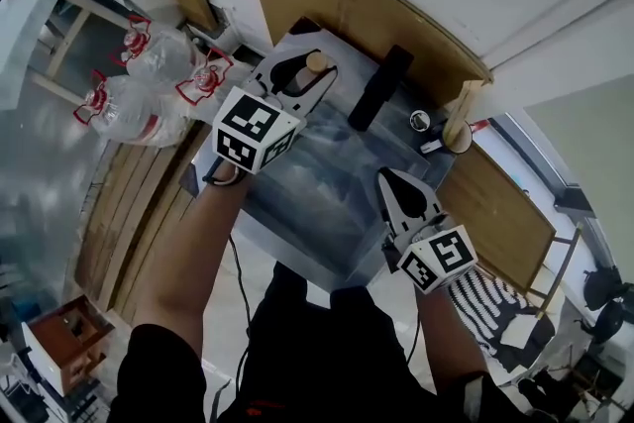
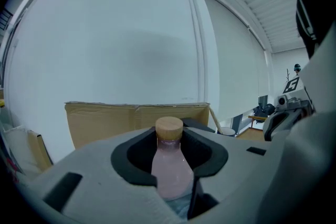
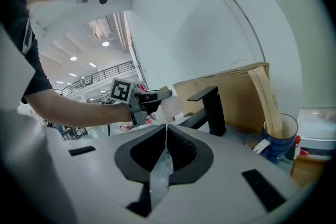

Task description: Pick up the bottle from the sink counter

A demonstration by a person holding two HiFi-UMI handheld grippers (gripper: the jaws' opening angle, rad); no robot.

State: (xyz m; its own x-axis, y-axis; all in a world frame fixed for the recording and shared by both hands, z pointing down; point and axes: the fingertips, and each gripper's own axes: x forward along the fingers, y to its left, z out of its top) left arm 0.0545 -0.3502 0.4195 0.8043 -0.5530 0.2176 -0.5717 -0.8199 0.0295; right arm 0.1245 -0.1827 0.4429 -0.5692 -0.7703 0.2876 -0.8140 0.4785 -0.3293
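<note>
Left gripper [image 1: 297, 79] clamps the pale pink plastic bottle with round wooden cap [image 2: 170, 162] by its body, upright, likely so it won't slip, at 11 o'clock over the grey sink [image 1: 317, 188]. Right gripper [image 3: 166, 136] is pinched together, empty, parked clear at 5 o'clock.

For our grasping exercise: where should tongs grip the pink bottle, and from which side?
Grip the bottle on its rounded body below the wooden cap, level from the person's side: it is upright and round, as the left tongs hold it.
</note>
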